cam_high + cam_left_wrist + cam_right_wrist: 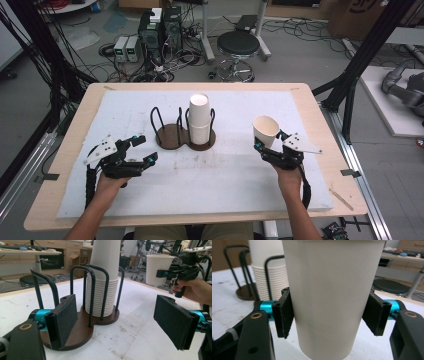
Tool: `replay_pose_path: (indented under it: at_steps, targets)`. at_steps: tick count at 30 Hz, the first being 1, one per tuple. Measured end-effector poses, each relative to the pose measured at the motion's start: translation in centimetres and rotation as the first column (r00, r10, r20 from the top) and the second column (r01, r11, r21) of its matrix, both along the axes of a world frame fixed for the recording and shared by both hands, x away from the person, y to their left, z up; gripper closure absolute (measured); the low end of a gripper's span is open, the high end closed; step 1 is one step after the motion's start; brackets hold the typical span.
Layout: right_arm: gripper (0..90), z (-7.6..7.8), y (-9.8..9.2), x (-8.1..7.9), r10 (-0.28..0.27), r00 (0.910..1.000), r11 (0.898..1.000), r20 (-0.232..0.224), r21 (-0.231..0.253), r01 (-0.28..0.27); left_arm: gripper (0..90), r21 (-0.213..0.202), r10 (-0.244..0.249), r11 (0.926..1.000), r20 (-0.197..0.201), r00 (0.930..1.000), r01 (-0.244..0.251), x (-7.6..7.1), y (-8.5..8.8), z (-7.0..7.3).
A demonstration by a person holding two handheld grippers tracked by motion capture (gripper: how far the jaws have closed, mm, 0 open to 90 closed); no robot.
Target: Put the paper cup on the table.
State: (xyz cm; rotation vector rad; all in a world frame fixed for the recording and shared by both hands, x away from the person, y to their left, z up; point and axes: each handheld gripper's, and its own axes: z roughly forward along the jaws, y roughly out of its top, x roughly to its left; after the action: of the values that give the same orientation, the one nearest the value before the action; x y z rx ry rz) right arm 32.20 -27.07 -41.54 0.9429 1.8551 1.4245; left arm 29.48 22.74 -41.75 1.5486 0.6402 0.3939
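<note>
Right claw (329,315) clamped mid-wall on a single paper cup (332,295): light, thin-walled, easily crushed, so gentle squeeze only. Left claw (120,322) spread apart, empty, before the cup stack (103,290).

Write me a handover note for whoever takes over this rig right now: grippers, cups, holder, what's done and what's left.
Right gripper: shut on a single white paper cup, held above the white table mat, right of the holder.
Left gripper: open, holding nothing, resting low in front of the holder.
Dark brown two-ring cup holder with black wire loops: its right ring carries the stack of white paper cups; its left ring is vacant.
Done: one cup is separate from the stack and in hand.
Left: probably setting that cup down, perhaps in the vacant ring; the left gripper could steady the holder.
</note>
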Motion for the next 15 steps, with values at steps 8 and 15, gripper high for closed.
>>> replay_pose_path:
  at_steps: [8,15]
  targets:
    - [33.9,-0.9,-0.1,2.0,-0.08,0.9963,0.997,-0.031,-0.02,0.079,18.0,-0.016,-0.003,0.9999,0.018,0.9998,0.003,-0.1,-0.1,0.1]
    - [34.0,-2.5,0.3,3.7,-0.135,0.9852,0.99,-0.106,-0.052,0.13,18.0,-0.006,-0.005,1.0,0.01,0.9999,0.005,-0.1,-0.4,0.1]
